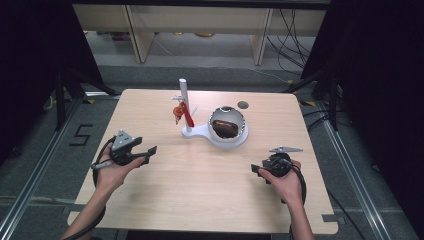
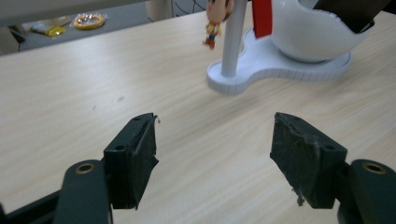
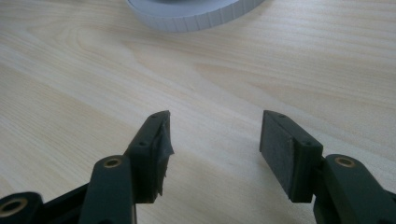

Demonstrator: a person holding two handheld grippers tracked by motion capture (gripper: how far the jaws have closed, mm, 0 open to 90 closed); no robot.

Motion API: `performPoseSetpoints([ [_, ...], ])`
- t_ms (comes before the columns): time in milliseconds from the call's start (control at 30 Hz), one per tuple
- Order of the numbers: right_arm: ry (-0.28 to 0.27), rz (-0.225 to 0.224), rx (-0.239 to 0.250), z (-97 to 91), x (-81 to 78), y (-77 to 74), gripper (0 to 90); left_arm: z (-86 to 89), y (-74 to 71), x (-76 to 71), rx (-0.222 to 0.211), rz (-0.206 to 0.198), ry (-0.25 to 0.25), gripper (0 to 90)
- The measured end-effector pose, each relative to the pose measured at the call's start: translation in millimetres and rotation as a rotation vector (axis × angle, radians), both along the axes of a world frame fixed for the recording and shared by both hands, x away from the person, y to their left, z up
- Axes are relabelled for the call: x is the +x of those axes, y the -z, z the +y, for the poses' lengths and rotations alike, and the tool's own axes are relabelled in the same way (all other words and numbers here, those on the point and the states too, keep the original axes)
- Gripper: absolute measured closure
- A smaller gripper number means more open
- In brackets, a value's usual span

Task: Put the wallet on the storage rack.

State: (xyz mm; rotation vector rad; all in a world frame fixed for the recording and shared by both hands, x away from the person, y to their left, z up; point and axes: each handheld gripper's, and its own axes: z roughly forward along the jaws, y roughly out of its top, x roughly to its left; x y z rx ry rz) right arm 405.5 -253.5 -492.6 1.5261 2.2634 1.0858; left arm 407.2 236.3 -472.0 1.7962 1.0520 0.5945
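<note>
Bowl (image 2: 308,37) cut off at top edge; keychain figure (image 2: 214,23) head cropped

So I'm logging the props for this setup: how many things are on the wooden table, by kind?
White plastic stand with an upright post and a bowl-shaped cup: 1
Small red-and-yellow figurine hanging on the post: 1
Red strap hanging on the post: 1
Dark brown oblong item in the cup: 1
Total: 4
</note>
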Motion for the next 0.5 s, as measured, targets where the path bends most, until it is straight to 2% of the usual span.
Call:
performPoseSetpoints([
  [167,0.012,-0.002,0.009,0.5,-0.4,0.9,44.1,10.3,24.3,-13.8,-0.026,0.026,-0.038,30.7],
  [200,0.03,0.027,0.012,1.2,-2.0,-0.3,44.0,12.3,30.1,-16.8,-0.037,0.028,-0.048,30.7],
  [300,0.01,0.002,0.011,0.0,-1.4,1.1,43.7,15.4,41.1,-21.6,-0.045,0.028,-0.051,30.6],
  [333,0.022,0.019,0.011,0.4,-2.1,0.8,43.7,16.1,42.8,-23.1,-0.046,0.027,-0.059,30.6],
  [367,0.02,0.018,0.009,0.3,-2.1,0.9,43.7,17.1,44.2,-23.6,-0.052,0.022,-0.055,30.5],
  [467,0.02,0.01,0.011,0.7,-2.7,1.8,42.9,18.6,45.6,-25.8,-0.056,0.001,-0.072,30.4],
  [500,0.011,-0.009,0.003,0.1,-2.4,2.3,42.8,18.8,46.2,-26.5,-0.057,-0.003,-0.075,30.4],
])
